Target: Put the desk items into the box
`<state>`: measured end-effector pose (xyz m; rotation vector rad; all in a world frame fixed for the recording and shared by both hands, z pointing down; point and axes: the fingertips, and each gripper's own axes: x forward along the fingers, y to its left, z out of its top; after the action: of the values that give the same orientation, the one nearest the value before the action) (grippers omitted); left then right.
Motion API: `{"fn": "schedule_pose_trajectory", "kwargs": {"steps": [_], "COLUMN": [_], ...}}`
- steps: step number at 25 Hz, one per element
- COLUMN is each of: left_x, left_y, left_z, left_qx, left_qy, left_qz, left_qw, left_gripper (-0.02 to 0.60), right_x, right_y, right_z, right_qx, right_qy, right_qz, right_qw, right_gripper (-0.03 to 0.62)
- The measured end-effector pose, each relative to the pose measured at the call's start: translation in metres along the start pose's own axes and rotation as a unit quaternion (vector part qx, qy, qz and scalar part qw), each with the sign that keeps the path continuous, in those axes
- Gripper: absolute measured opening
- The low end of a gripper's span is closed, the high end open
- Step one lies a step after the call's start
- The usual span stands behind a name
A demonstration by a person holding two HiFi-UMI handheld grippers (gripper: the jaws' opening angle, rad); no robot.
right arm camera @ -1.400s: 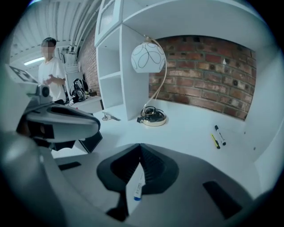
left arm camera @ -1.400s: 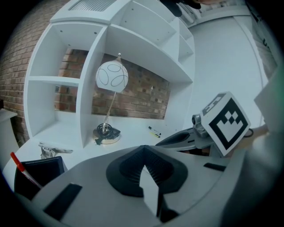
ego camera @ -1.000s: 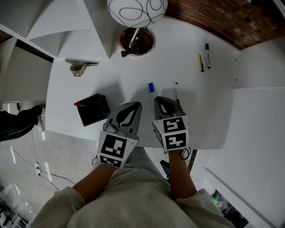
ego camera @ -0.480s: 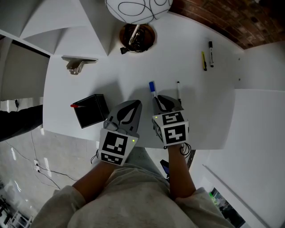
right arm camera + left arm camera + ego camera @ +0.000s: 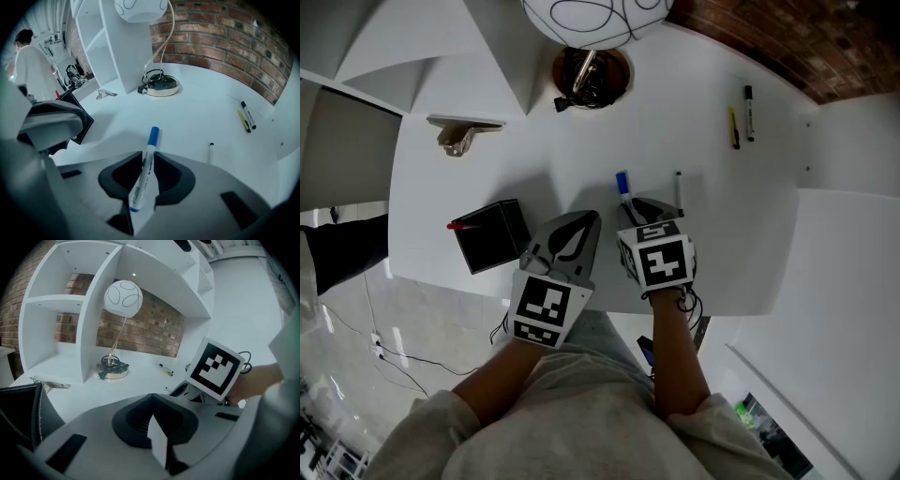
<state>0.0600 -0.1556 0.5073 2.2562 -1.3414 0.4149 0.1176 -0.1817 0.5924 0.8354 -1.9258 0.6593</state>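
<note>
the blue-capped marker (image 5: 144, 166) is clamped between the jaws of the right gripper (image 5: 143, 187), its cap pointing forward and slightly up past the jaw tips. in the head view the blue cap (image 5: 622, 182) sticks out ahead of the right gripper (image 5: 645, 212) over the white desk (image 5: 675, 112). a thin black pen (image 5: 679, 191) lies flat on the desk just to the right of that gripper, roughly parallel to the held marker; the right gripper view shows it (image 5: 211, 152) apart from the jaws.

the left gripper (image 5: 572, 238) sits just beside the right one, near the desk's front edge. its own view shows the jaws (image 5: 157, 444) pressed together with nothing between them.

the black box (image 5: 492, 234) stands on the desk to the left of the left gripper, open side up. a red tip (image 5: 455, 225) shows at its far-left corner; it may belong to a pen already inside, though the view is too small to be sure.

well away, at the far right of the desk, a yellow pen (image 5: 734, 128) and a black marker (image 5: 749, 112) lie side by side. at the back a lamp base (image 5: 591, 80) with coiled cable stands under a white globe shade (image 5: 591, 14), next to white shelving. a small metal clip (image 5: 459, 138) lies at the far left.
</note>
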Motion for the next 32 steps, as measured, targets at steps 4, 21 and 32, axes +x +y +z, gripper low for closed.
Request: {"fn": "schedule_pose_trajectory", "kwargs": {"steps": [4, 21, 32], "left_x": [0.000, -0.009, -0.023], "left_y": [0.001, -0.003, -0.011], "left_z": [-0.004, 0.000, 0.006], "left_qx": [-0.004, -0.011, 0.008], "left_qy": [0.005, 0.019, 0.016], "left_qz": [-0.004, -0.025, -0.036], "left_qw": [1.0000, 0.9994, 0.9992], "left_gripper": [0.006, 0.006, 0.006], "right_x": [0.005, 0.012, -0.009], "right_y": [-0.001, -0.006, 0.003], "right_z": [0.000, -0.001, 0.000], "right_qx": [0.007, 0.045, 0.070], "right_qy": [0.007, 0.006, -0.051], "right_qz": [-0.002, 0.014, -0.013], "right_qw": [1.000, 0.999, 0.996], "right_gripper": [0.087, 0.074, 0.074]}}
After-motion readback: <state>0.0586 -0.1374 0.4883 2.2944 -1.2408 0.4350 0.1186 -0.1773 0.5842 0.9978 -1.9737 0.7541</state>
